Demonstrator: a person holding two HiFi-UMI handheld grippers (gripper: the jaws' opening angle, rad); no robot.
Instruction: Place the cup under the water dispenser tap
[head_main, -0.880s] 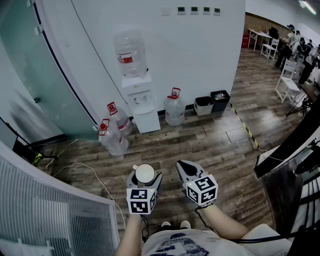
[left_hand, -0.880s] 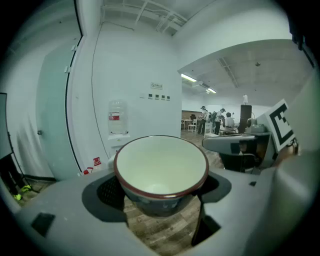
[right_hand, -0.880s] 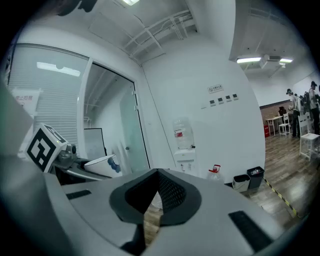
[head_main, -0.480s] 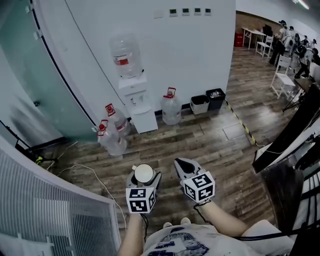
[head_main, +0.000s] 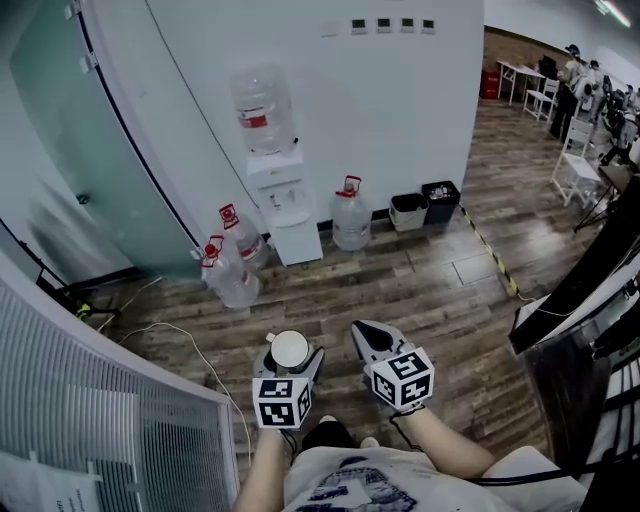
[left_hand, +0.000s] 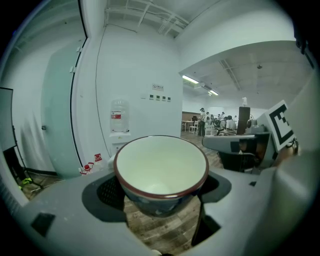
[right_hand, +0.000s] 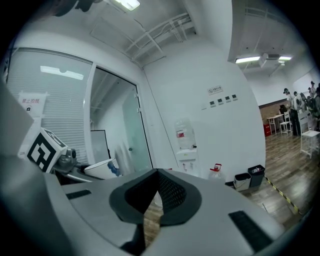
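- We held the cup (left_hand: 161, 172) mouth up in the left claw (head_main: 289, 350), its jaws spread wide against the cup's sides, over the floor (head_main: 420, 280) and well apart from the water dispenser (head_main: 283, 200). We judged that a slackened grip would drop it.
- The right claw (right_hand: 156, 192) was closed and empty.
- Bottles (head_main: 232, 270) stood beside the dispenser, and we judged that a careless approach could knock them.

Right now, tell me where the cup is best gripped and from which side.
Grip the cup by its lower wall, under the rim, from both sides with jaws level, as the left gripper does: it stands upright and narrows downward, and the mouth stays clear.
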